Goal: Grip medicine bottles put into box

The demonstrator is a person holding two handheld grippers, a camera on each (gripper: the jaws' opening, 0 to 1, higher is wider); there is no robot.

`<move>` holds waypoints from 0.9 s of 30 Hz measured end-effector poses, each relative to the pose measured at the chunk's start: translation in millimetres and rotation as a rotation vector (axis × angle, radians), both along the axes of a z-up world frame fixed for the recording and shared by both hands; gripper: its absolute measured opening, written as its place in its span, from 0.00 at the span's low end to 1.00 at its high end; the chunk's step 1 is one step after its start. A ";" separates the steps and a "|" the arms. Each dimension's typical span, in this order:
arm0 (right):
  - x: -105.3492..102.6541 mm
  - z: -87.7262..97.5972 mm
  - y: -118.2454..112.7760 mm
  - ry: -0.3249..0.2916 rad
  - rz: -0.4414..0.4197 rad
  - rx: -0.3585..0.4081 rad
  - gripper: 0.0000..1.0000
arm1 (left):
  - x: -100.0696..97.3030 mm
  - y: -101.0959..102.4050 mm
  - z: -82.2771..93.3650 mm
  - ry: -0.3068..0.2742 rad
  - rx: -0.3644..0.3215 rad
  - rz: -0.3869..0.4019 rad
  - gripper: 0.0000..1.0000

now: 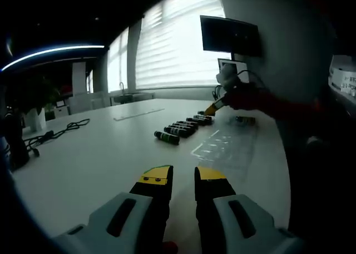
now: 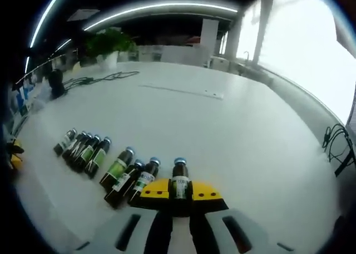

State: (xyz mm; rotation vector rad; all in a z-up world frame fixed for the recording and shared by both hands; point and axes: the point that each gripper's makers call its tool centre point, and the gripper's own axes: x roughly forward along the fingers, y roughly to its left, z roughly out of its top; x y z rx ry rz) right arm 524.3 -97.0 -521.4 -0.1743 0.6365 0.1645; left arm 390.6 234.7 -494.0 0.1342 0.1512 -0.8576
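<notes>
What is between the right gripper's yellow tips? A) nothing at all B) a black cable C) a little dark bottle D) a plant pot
C: in the right gripper view, the right gripper has its yellow-tipped jaws on either side of a dark bottle with a blue cap.

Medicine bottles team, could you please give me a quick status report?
Left gripper open, empty, above table. Right gripper shut on end bottle of the row of bottles. Clear box waiting beside row; nothing blocking.

The left gripper view looks low across the white table (image 1: 100, 159) toward the windows, the row of medicine bottles (image 1: 181, 128) at mid-frame, well off. The right gripper view looks down close on those bottles (image 2: 105, 162), lower left, facing a potted plant (image 2: 108, 45).
</notes>
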 end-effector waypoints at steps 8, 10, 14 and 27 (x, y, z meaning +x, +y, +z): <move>-6.6 0.9 5.9 -0.019 0.019 0.038 0.07 | 0.2 0.0 -0.3 0.000 0.001 0.000 0.09; -7.2 2.3 5.3 -0.022 0.018 0.035 0.07 | 0.1 -0.1 -0.3 0.001 0.001 0.000 0.09; -8.0 7.0 7.2 -0.041 0.026 0.061 0.07 | 0.1 -0.2 -0.3 0.000 0.002 -0.001 0.09; -23.1 21.1 11.5 -0.088 0.034 0.083 0.07 | 1.0 0.3 -0.4 0.001 0.001 0.003 0.10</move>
